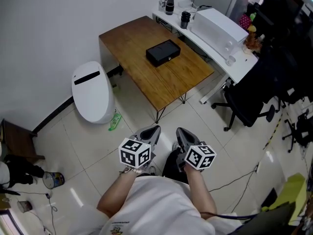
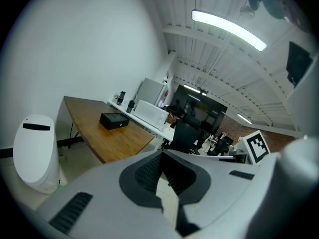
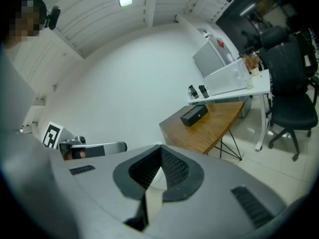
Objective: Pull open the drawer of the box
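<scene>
Approach stage, by the look of it: box [image 1: 163, 52] out on the table [image 1: 146, 82], well ahead of both pairs of fingers, drawer [image 1: 168, 58] apparently shut. Left gripper [image 1: 154, 129] and right gripper [image 1: 180, 131] side by side, low and far short of the table, fingers pressed together, holding nothing. Next, probably: closing the distance, spreading one pair of fingers, pinching the drawer's front, bracing the box with the other, drawing straight back.
</scene>
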